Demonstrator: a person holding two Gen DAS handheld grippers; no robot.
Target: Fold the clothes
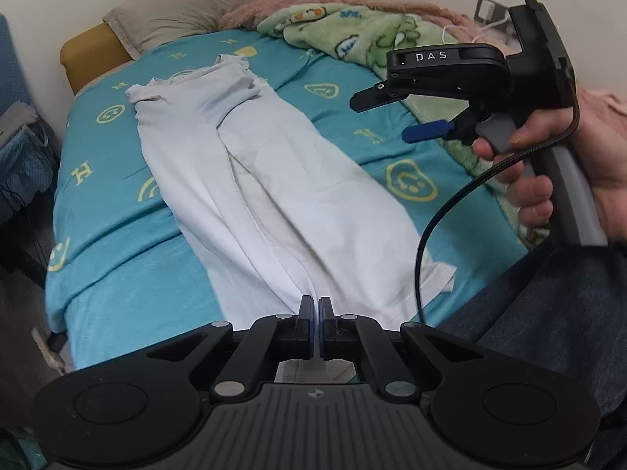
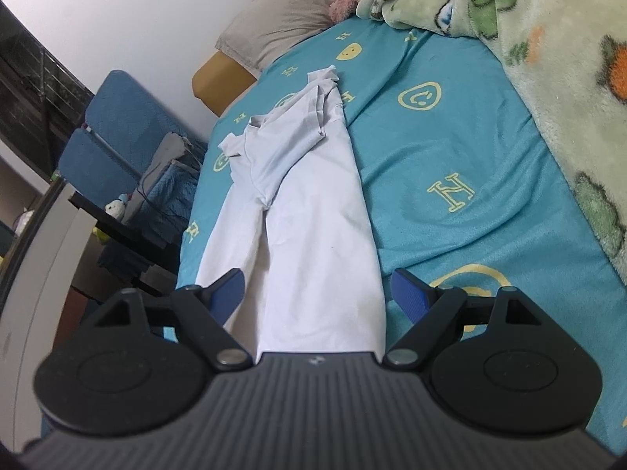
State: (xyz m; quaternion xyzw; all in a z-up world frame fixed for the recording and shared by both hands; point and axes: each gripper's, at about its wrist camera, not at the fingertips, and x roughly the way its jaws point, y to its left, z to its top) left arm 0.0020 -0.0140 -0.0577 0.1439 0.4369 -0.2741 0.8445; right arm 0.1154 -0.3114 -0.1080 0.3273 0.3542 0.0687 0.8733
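A white T-shirt (image 1: 274, 180) (image 2: 313, 215) lies lengthwise on the teal bed sheet (image 1: 117, 203), its two sides folded in to the middle and its collar at the far end. At the near hem, my left gripper (image 1: 315, 309) is shut on the T-shirt; a strip of white cloth shows between its blue pads, and the hem is drawn up toward them. My right gripper (image 1: 380, 119) (image 2: 317, 278), held by a hand (image 1: 529, 188), hovers open over the shirt's right part. Nothing is between its fingers.
A beige pillow (image 1: 188, 11) lies at the head of the bed. A green patterned blanket (image 1: 352, 35) (image 2: 548, 58) and a pink one are heaped along the right side. A blue chair (image 2: 113, 129) with clutter stands left of the bed. The person's jeans-clad leg (image 1: 548, 313) is at the near right.
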